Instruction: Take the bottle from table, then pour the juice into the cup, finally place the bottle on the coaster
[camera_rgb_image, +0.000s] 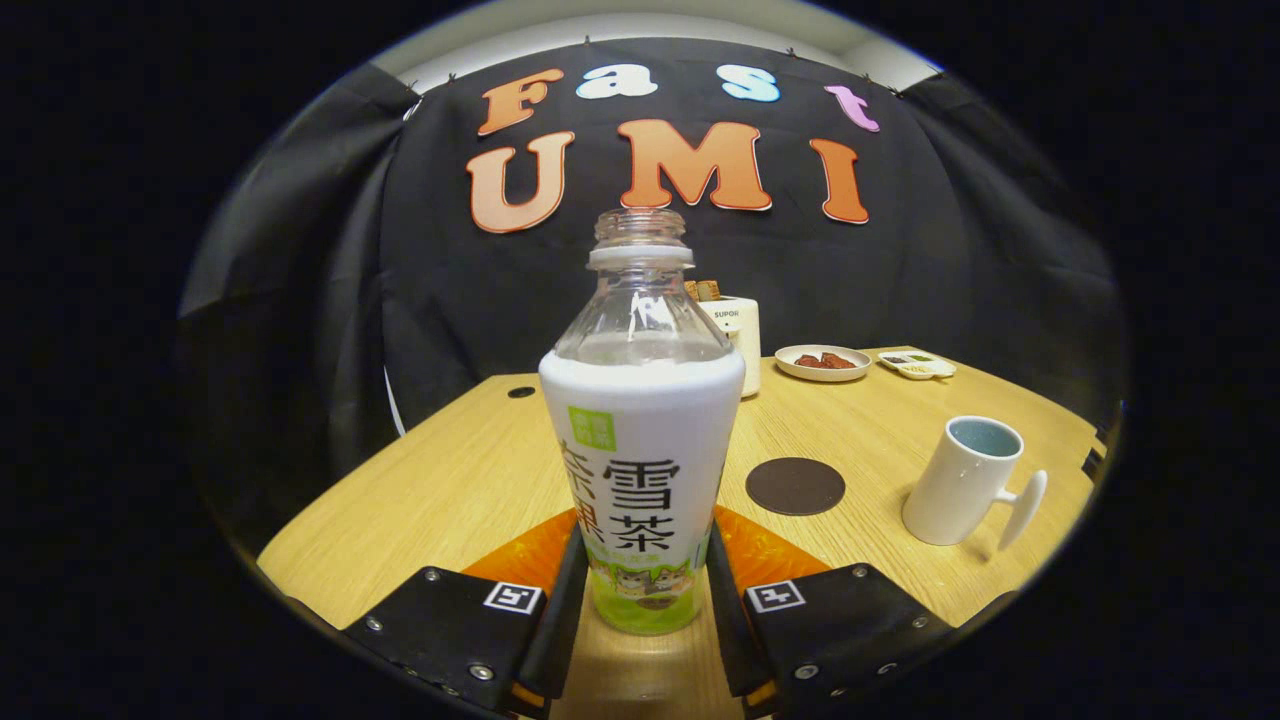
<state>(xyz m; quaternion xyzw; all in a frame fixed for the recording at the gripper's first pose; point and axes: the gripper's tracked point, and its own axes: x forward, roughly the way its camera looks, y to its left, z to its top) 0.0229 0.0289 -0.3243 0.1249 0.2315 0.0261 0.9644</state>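
An uncapped clear bottle (642, 440) with a white and green label stands upright between my fingers. My gripper (645, 535) is shut on the bottle, both black pads pressing its lower sides. Whether its base rests on the wooden table (450, 480) or hangs just above it, I cannot tell. A round dark brown coaster (795, 486) lies flat on the table just ahead of the right finger. Farther right of the coaster stands a white cup (965, 480), upright, its handle pointing right and its inside pale blue.
Behind the bottle stands a white container (742, 340) holding brown items. At the table's far side lie a small plate of reddish-brown food (823, 362) and a little white tray (917, 365). A dark round hole (520, 392) marks the far left of the tabletop.
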